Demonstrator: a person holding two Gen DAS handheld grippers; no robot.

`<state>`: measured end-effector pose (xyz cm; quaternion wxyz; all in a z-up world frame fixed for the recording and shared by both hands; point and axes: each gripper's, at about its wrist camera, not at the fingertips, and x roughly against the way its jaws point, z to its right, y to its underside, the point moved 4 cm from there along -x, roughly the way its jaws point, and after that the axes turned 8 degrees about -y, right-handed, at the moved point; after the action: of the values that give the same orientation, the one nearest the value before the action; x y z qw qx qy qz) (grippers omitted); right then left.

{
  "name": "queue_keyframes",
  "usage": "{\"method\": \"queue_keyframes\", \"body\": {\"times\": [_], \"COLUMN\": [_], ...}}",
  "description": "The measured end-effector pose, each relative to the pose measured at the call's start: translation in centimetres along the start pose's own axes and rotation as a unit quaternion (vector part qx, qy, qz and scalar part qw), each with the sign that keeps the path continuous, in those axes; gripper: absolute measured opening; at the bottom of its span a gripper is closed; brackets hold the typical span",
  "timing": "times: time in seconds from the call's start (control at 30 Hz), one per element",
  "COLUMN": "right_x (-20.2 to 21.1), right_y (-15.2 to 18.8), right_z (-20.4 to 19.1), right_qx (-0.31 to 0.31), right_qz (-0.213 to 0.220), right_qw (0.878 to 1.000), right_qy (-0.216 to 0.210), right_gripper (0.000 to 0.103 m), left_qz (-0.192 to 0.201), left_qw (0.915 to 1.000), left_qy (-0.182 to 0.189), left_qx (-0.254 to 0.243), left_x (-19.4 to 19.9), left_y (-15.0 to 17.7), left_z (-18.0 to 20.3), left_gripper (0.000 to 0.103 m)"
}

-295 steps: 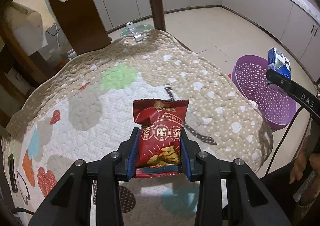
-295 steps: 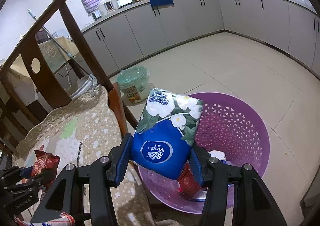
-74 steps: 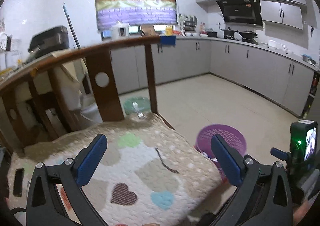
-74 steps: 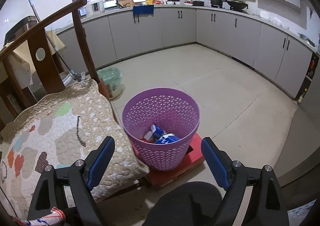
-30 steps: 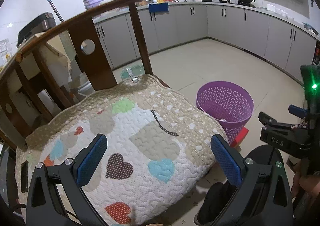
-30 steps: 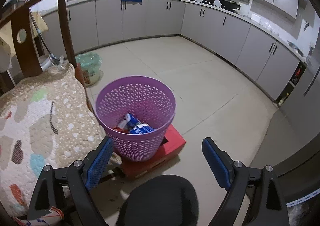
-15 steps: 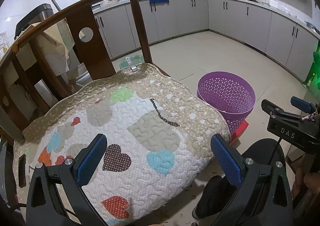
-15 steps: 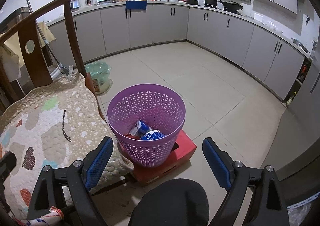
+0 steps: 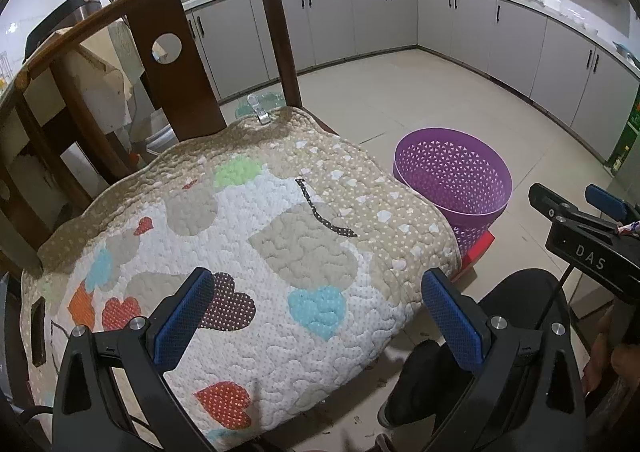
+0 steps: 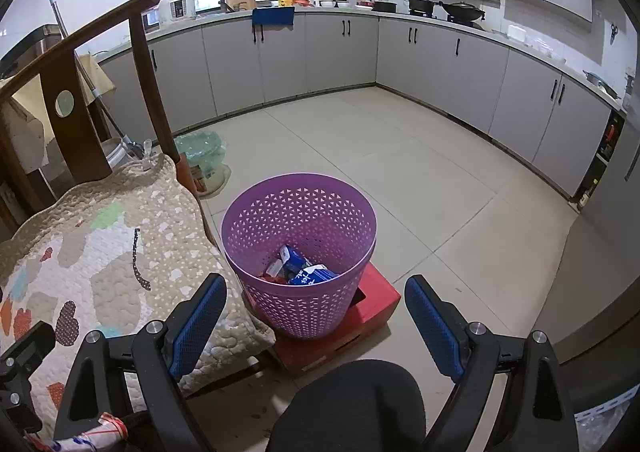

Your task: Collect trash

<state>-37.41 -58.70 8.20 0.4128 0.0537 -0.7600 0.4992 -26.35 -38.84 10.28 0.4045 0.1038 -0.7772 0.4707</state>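
Kitchen floor (image 10: 420, 180) of pale tiles fills the middle and right of my right-wrist frame, with grey cabinets (image 10: 340, 52) curving along the top. At left sits a wooden chair (image 9: 176, 64) whose seat carries a quilted cushion (image 9: 240, 236) with coloured hearts, bare of trash. Just beside the cushion's edge, at centre of the right-wrist frame, stands the purple basket (image 10: 300, 304) on a red box (image 10: 376, 304). Inside the basket lies the trash (image 10: 300, 268): blue-and-white packets and a bit of red wrapper. My left tool (image 9: 320, 316) hangs over the cushion, spread wide, pinching nothing. My right tool (image 10: 316, 320) is spread wide too, empty, low in the frame before the basket.
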Motion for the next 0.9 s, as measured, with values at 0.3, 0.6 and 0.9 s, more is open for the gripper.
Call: {"method": "queue_keyframes", "body": {"times": [0.3, 0.6, 0.9], "right_x": [-0.11, -0.03, -0.11], "right_y": [0.14, 0.17, 0.21], "right_z": [-0.37, -0.38, -0.36], "right_qx": [0.001, 0.000, -0.001], "right_qz": [0.001, 0.004, 0.003], "right_qw": [1.000, 1.000, 1.000], "right_qy": [-0.008, -0.013, -0.016], "right_gripper": [0.093, 0.093, 0.093], "left_qz": [-0.009, -0.011, -0.013], "left_qw": [0.9999, 0.9999, 0.9999], "left_qy": [0.002, 0.002, 0.001], "left_qx": [0.005, 0.006, 0.005], "left_x": [-0.27, -0.34, -0.46], "left_y": [0.15, 0.14, 0.30], "left_z": [-0.04, -0.03, -0.14], "left_gripper": [0.103, 0.103, 0.103]}}
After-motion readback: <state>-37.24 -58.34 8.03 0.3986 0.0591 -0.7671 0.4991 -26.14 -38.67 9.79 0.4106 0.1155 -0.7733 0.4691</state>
